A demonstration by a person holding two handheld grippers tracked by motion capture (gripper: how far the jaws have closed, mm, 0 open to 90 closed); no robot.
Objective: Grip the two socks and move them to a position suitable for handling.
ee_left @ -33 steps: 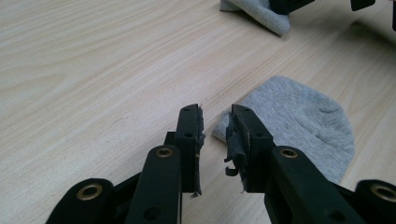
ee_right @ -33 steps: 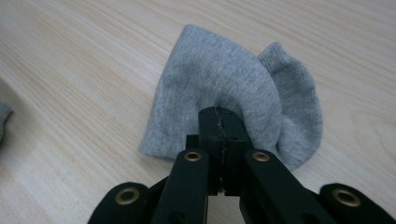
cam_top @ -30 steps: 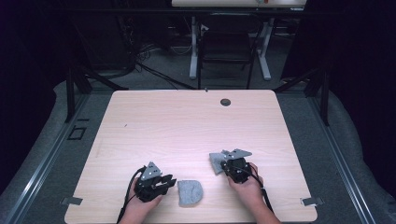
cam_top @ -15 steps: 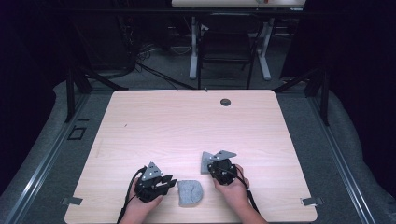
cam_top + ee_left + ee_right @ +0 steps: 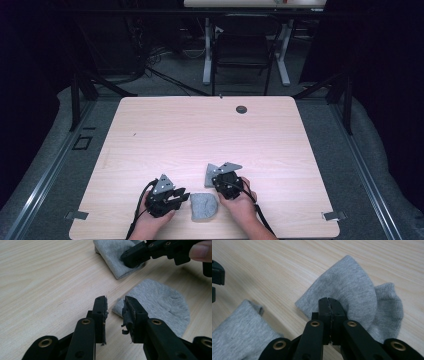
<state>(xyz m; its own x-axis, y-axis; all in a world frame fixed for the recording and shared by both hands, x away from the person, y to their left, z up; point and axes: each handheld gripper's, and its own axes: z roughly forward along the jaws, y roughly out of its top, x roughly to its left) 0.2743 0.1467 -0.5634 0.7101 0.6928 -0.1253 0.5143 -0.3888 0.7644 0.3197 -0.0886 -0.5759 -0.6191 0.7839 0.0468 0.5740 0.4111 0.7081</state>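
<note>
Worktop (image 5: 200, 135): pale wood grain, bare except along the near edge. A dark round cable hole (image 5: 241, 109) sits by the far edge, right of centre.

Loose sock (image 5: 204, 206): grey, and it lies flat at the middle of the near edge, between the two hands. It is in the same spot as a second ago.

Pinched sock (image 5: 352, 287): also grey and folded over. From the left gripper view it rests on the wood just beyond the loose sock, apart from it.

Right gripper (image 5: 329, 303): jaws are clamped together on the edge of the pinched sock, with fabric bunched around the tips. This is the change. Over the last second the hand has slid along the near edge towards the middle, bringing its sock with it. It now stands just beside the loose sock instead of well to its right.

Left gripper (image 5: 115, 305): has not moved. Jaws are partway apart with nothing between them, and the tips point at the near corner of the loose sock, close to it but not on it.

Reading: the two socks are being brought together, probably to pair or stack them. The left gripper looks set to take the loose one.

Writing: no brand, label or print can be read on socks, grippers or worktop.
</note>
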